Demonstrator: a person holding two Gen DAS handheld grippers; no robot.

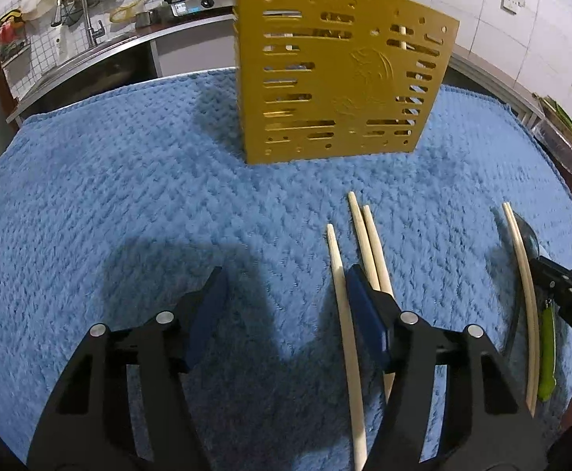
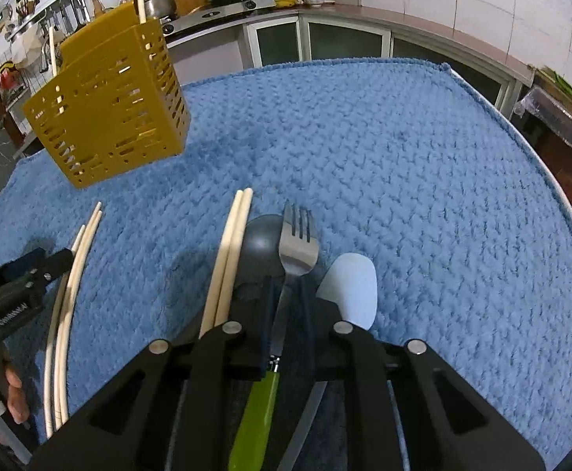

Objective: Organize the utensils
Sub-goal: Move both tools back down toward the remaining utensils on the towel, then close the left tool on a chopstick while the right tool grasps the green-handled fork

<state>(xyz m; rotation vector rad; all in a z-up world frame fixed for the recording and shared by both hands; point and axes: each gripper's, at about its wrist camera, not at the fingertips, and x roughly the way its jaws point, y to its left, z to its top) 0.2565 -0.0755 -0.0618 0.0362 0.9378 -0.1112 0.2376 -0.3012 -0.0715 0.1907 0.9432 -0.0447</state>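
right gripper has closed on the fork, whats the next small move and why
Probably lift the fork straight up off the blue towel. The right gripper is shut on its neck, and the fork lies tight between a dark spoon and a pale spoon, so dragging sideways could disturb them. Once clear, carry it toward the yellow holder.

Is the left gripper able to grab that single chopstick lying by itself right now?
Probably yes. The single chopstick lies on the blue towel just inside the left gripper's right finger, between its open fingers, with nothing on top of it.
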